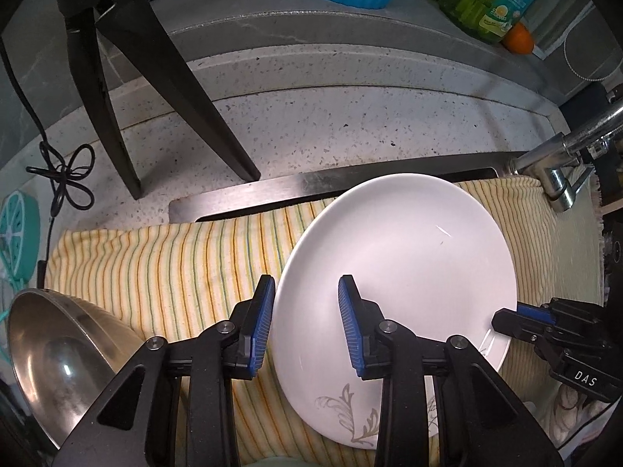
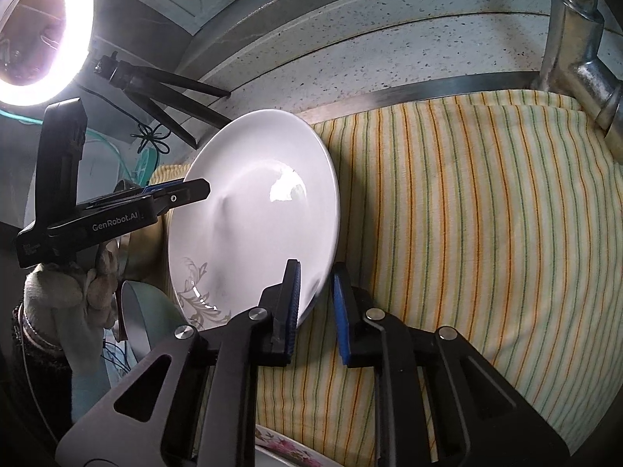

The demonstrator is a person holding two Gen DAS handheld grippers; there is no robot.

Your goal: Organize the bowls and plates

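Note:
A white plate (image 1: 397, 257) with a grey leaf print lies tilted on a yellow striped cloth (image 1: 175, 264). My left gripper (image 1: 305, 311) points down over its left rim. One blue pad is outside the edge and the other is over the plate's face, with white showing between them. My right gripper (image 2: 315, 295) is shut on the opposite rim, which runs between its pads. In the left wrist view the right gripper (image 1: 502, 321) bites that rim from the right. In the right wrist view the left gripper (image 2: 190, 190) sits at the plate's (image 2: 253, 210) far rim.
A steel bowl (image 1: 58, 358) stands left of the plate. A pale green bowl (image 2: 144, 323) and a floral plate (image 2: 288, 451) lie near the front. Tripod legs (image 1: 155, 78) stand on the speckled counter (image 1: 331, 116). A faucet (image 1: 564, 163) and a ring light (image 2: 46, 31) are also in view.

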